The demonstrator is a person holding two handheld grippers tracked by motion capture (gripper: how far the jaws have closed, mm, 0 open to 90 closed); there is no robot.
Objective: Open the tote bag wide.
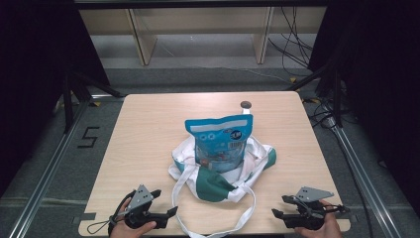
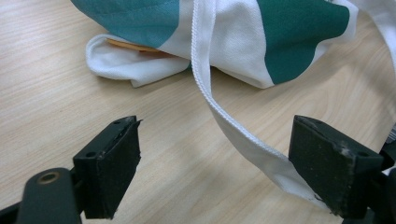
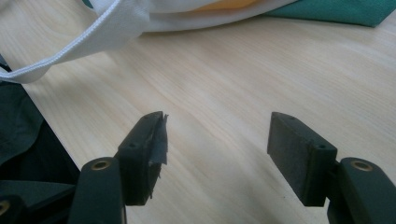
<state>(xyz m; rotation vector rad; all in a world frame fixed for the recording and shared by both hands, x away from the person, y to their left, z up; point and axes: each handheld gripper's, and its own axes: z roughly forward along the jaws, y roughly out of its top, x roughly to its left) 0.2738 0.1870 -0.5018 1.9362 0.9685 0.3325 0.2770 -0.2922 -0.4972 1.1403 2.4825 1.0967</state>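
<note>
— What lies ahead of the left gripper [image 2: 212,163]?
— A green-and-white cloth bag [image 2: 261,42], slumped on the pale wooden bench [image 2: 56,84].
— And the jaws?
— Spread wide, nothing pinched. The bag's white strap [image 2: 233,133] trails down between them and passes just beside the right-hand jaw; whether it touches, I cannot tell.

Table [image 1: 148,129] looking like pale wood, smooth, matt, fine grain lines showing. Bag [image 1: 213,183] looking like soft cloth, white and green, woven; strap [image 2: 243,135] showing ribbed weave. Snack pouch [image 1: 220,141] looking like shiny blue plastic, crinkly. Left gripper [image 2: 215,163] pads [image 2: 327,163] looking like black rubber, matt, scuffed. Right gripper [image 3: 217,154] pads [image 3: 294,149] looking dull, rough, frayed at edge.
</note>
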